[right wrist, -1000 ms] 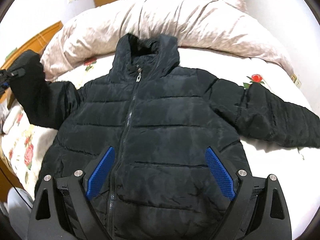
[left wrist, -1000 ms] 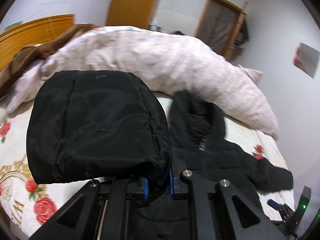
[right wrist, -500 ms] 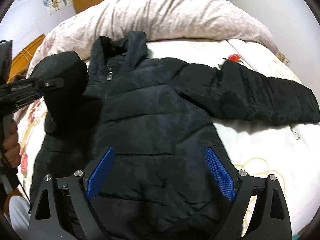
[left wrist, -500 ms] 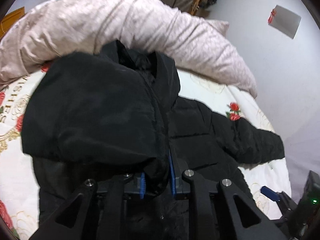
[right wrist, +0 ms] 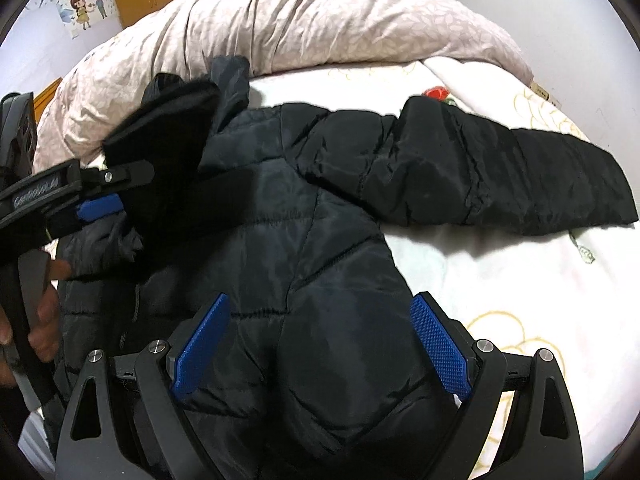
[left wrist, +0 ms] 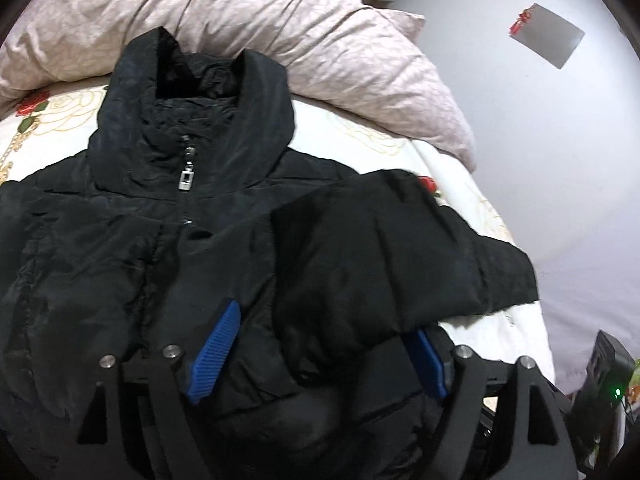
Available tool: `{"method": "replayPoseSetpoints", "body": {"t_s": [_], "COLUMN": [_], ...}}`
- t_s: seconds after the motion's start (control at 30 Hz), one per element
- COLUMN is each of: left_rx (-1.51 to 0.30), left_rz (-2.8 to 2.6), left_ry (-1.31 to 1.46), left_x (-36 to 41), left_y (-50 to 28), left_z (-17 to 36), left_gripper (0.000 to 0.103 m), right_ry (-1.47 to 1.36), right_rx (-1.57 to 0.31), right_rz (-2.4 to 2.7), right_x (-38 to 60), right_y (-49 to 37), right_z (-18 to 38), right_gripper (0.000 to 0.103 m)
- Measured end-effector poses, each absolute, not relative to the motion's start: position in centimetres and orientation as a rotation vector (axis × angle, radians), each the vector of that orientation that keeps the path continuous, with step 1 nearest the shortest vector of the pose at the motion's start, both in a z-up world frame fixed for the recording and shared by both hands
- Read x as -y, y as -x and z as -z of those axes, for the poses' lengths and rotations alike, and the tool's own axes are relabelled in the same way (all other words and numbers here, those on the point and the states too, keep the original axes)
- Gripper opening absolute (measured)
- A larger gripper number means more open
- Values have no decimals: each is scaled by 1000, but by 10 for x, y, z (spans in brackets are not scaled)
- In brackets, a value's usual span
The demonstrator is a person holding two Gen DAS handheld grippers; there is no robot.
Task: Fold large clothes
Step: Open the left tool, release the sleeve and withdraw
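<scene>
A black padded jacket (left wrist: 132, 248) lies front up on a bed (right wrist: 500, 280) with a white sheet printed with roses, and fills the middle of both views. Its collar (left wrist: 192, 92) stands at the upper left of the left wrist view, against a pink quilt (left wrist: 300, 28) that runs across the top of both frames; a silver zip pull (left wrist: 186, 178) hangs just below the collar.

The left gripper (left wrist: 318, 354), at the bottom of its own view, has its blue pads spread wide. One sleeve (left wrist: 360, 248) is folded across the chest and lies over the gap between them, covering part of the right-hand pad; no pad presses on it.

The right gripper (right wrist: 320, 354) hovers over the jacket's lower part at the bottom centre, its jaws likewise wide apart and holding nothing. The other sleeve (right wrist: 500, 176) stretches flat toward the right edge of that frame. A hand (right wrist: 42, 312) grips the left tool at the left edge.
</scene>
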State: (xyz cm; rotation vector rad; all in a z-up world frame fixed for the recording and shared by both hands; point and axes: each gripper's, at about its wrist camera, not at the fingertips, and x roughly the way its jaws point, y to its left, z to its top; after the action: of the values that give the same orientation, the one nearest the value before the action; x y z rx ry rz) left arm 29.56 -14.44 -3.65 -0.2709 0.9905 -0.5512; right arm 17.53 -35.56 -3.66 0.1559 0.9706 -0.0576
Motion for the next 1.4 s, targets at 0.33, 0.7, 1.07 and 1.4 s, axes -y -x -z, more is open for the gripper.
{"method": "replayPoseSetpoints", "body": {"t_s": [0.33,0.7,1.07,1.4], "left_rx": [-951,-945,-994,-964], "left_rz": [586,203,121,42], "left_ry": [299,168,205,163], "left_x": [105,-2,-34,-53], "left_y": [-276,-312,-326,-366], "left_z": [10,40,82,91], "left_gripper": [93,82,70,72], "right_ry": [-136,-75,-15,-31], "right_rx": [-928,-988,-1054,-1065], "right_rz": [52,-12,9,-5], "right_x": [339,305,305,314], "right_y": [-191,-241,-316,-350], "right_z": [22,52,85,93], "right_gripper": [92,74,55,55]}}
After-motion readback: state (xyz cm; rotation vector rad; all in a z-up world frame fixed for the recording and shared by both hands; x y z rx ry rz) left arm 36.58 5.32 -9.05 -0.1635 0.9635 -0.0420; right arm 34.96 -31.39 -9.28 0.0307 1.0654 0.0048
